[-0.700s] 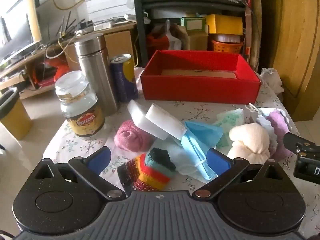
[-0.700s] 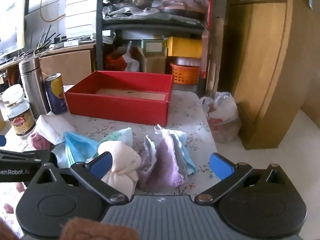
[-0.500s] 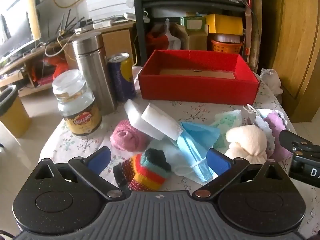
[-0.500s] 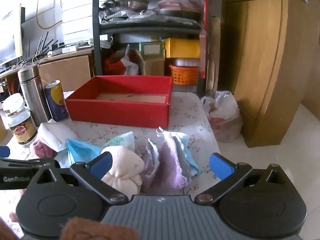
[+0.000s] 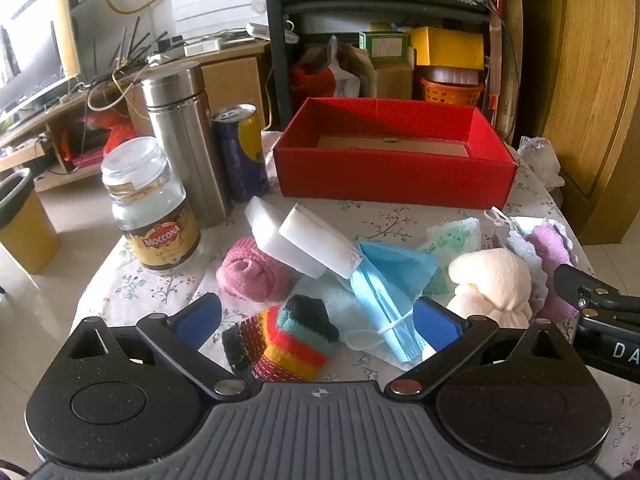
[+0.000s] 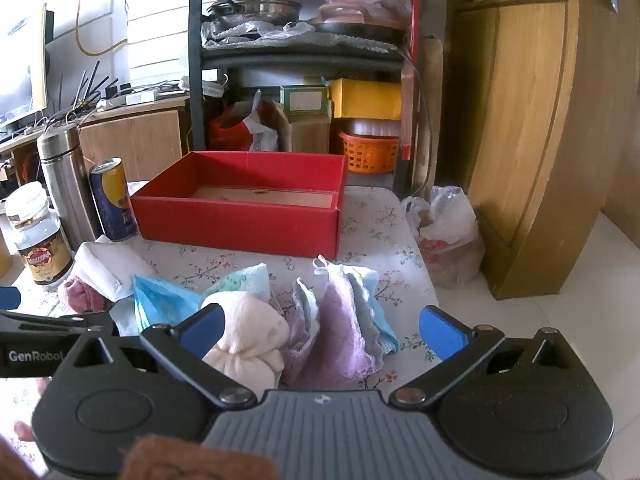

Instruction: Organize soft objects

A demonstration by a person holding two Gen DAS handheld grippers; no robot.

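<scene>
Floral tablecloth [image 5: 380,224] carries an empty red box [image 5: 394,180] behind scattered soft items; left gripper [image 5: 318,320] and right gripper [image 6: 322,330] hover with fingers spread, pinching nothing.

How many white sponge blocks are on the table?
2. One white sponge block leans on the blue face mask; the other white sponge block lies behind it, over the pink sock ball. More may be hidden.

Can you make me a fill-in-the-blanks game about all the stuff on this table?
1. The big box behind the soft things is colored ____.
2. The can stands between the box and the steel ____.
3. Both grippers are ____, holding nothing.
4. The white sponges lean on a ____ sock ball.

Missing words: red; flask; open; pink
</scene>
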